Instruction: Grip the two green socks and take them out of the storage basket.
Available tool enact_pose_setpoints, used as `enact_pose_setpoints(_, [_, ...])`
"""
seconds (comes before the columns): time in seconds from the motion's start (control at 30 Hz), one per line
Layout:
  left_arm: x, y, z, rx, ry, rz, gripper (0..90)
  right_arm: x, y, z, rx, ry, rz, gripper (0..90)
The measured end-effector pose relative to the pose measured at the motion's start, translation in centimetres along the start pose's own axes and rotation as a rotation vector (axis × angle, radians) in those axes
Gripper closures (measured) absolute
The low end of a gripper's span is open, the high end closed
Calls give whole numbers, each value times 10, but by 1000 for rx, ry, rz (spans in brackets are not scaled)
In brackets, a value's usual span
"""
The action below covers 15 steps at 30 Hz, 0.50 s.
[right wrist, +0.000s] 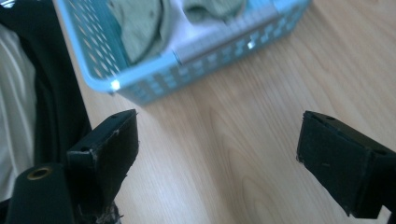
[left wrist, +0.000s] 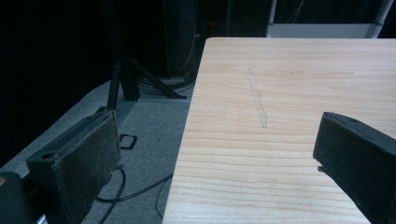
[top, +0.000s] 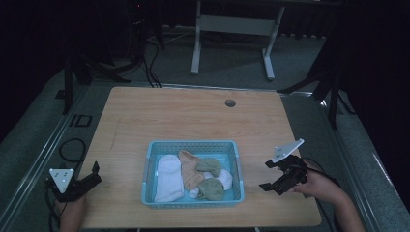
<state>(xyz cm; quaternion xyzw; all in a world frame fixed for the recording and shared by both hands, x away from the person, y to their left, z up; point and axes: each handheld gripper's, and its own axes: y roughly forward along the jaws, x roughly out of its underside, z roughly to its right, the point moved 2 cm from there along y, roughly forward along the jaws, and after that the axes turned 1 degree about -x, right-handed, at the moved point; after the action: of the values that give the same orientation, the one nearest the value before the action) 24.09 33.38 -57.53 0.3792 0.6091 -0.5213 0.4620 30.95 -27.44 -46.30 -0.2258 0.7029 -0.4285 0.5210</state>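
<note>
We see the right gripper (top: 276, 175) with its jaws spread wide and nothing between them; in the right gripper view bare wood shows through the gap, and neither jaw seems to touch the table (top: 193, 116), though the angle leaves that unsure. Its tips point toward the basket (right wrist: 154, 84), which sits near them but apart, at the near right corner of its blue mesh wall. In the high view this gripper hovers just right of the basket, held in the person's right hand (top: 321, 186) by the table's right edge.

The left gripper (top: 93, 175) is likewise wide open and empty. In the left gripper view one jaw hangs over the floor beyond the table's left edge and the other over the wood. It is well apart from the basket, at the near left corner of the table.

The basket stands near the front middle of the table. Inside lie the socks: a white sock (top: 168, 178) at the left, a peach sock (top: 190, 169) beside it, and two green socks (top: 211, 188) at the right, lying over more white cloth.
</note>
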Motion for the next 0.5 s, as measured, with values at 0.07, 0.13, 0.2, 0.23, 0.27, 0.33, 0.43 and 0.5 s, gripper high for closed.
enact_pose_setpoints(0.07, [0,0,0,1,0,1,3,-5,-1,-2,-7,-6,6,123])
enact_pose_setpoints(0.13, [0,0,0,3,2,1,3,-16,-2,-7,-15,-35,18,123])
enact_pose_setpoints(0.2, [0,0,0,5,4,-1,4,-24,-1,-10,-29,-52,22,125])
enact_pose_setpoints(0.23, [0,0,0,4,3,0,4,-27,0,-13,-30,-63,22,125])
enact_pose_setpoints(0.27, [0,0,0,4,2,0,3,-31,1,-15,-30,-73,21,131])
enact_pose_setpoints(0.33, [0,0,0,7,3,-1,3,-37,3,-18,-40,-94,27,139])
enact_pose_setpoints(0.43, [0,1,0,8,5,-1,3,-47,9,-24,-68,-125,26,158])
enact_pose_setpoints(0.5, [0,1,0,7,7,0,4,-53,12,-28,-93,-137,20,183])
